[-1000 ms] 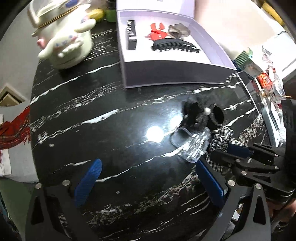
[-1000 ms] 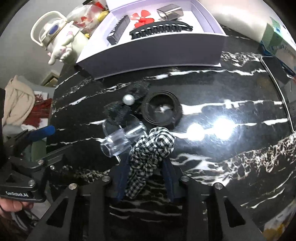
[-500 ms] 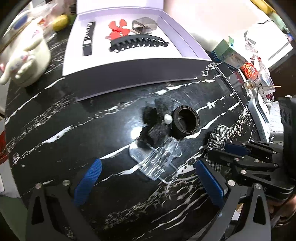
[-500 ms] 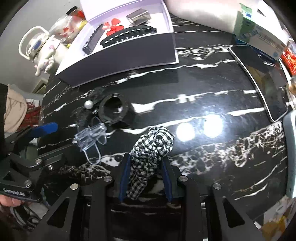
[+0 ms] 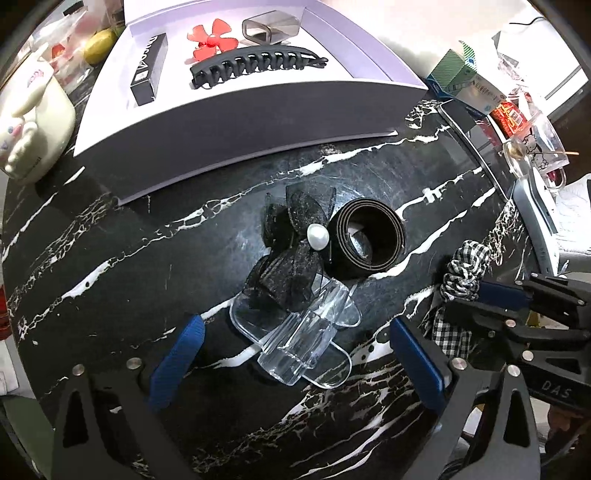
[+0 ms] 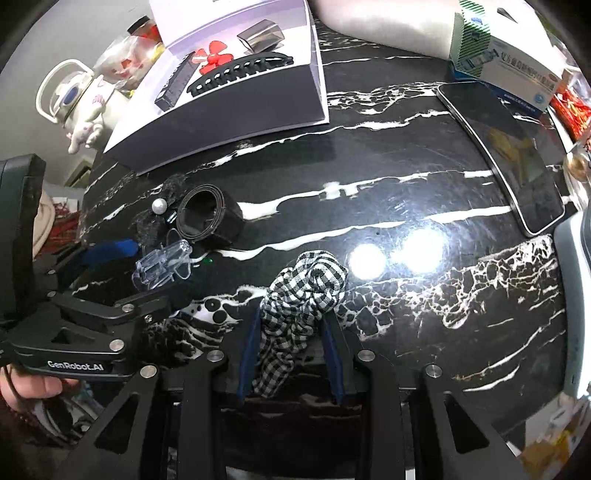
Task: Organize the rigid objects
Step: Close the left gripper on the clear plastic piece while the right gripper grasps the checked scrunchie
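Observation:
A clear plastic hair clip (image 5: 299,339) lies on the black marble table, between the open fingers of my left gripper (image 5: 295,354); it also shows in the right wrist view (image 6: 164,264). Behind it lie a black mesh bow with a pearl (image 5: 295,251) and a rolled black belt (image 5: 369,238). My right gripper (image 6: 291,343) is shut on a black-and-white checked scrunchie (image 6: 306,291), to the right of the left gripper. A lavender box (image 5: 236,110) at the back holds a black claw clip (image 5: 255,64), a red flower clip (image 5: 212,40), a black bar (image 5: 147,74) and a grey clip (image 5: 269,27).
A white bunny kettle (image 5: 26,114) stands at the back left. A phone (image 6: 506,155) lies at the right, with medicine boxes (image 6: 506,59) behind it. The table edge curves along the left and the front.
My left gripper has moved forward and right, so the clear clip now lies between its fingers. My right gripper has pulled the scrunchie away from the pile toward the right.

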The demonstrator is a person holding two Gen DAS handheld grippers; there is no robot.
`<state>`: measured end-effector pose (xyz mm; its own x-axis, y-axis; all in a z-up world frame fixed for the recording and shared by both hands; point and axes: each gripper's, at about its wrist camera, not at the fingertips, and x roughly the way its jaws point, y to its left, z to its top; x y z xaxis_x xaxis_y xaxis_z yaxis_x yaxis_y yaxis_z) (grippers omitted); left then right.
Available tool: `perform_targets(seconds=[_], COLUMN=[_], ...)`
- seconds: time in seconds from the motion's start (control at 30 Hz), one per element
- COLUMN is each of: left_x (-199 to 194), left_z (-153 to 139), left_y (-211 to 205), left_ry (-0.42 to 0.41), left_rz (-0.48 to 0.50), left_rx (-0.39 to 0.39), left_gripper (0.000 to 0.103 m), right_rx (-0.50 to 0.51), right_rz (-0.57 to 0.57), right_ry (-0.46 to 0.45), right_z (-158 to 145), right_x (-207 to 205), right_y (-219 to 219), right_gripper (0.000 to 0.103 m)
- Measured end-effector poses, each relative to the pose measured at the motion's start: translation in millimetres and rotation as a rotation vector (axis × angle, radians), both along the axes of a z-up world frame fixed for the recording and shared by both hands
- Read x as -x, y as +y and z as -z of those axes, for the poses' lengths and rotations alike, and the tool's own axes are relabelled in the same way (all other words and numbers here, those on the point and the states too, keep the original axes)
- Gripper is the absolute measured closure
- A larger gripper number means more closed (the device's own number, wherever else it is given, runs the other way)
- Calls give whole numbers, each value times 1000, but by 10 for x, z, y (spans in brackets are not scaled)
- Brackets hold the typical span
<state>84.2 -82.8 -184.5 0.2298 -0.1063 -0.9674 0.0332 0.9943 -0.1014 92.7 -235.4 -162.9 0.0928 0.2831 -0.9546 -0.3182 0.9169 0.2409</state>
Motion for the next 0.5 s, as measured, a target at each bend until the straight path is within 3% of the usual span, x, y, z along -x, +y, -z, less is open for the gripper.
perform_targets(seconds=[0.17, 0.23, 0.3, 0.33, 0.5], left_x=[-42, -38, -21, -12, 26], left_z=[-14, -36, -53, -58, -58], left_y=[-117, -153, -148, -126, -105], left_ry=[-22, -38, -45, -52, -50], left_rz=[21, 23, 24, 20, 20], left_rx=[-26, -41, -22, -5, 12], left_gripper=[19, 33, 38, 46, 47], right_rx=[1, 4, 5, 5, 8], right_rz=[-11, -19, -25, -27, -42], right_ry=[1, 0, 0, 1, -2], right_z=[-7, -6, -2, 1, 4], right_x=[-17, -21, -28, -34, -53], right_y=[-28, -7, 4, 6, 24], right_gripper=[71, 71, 71, 71, 71])
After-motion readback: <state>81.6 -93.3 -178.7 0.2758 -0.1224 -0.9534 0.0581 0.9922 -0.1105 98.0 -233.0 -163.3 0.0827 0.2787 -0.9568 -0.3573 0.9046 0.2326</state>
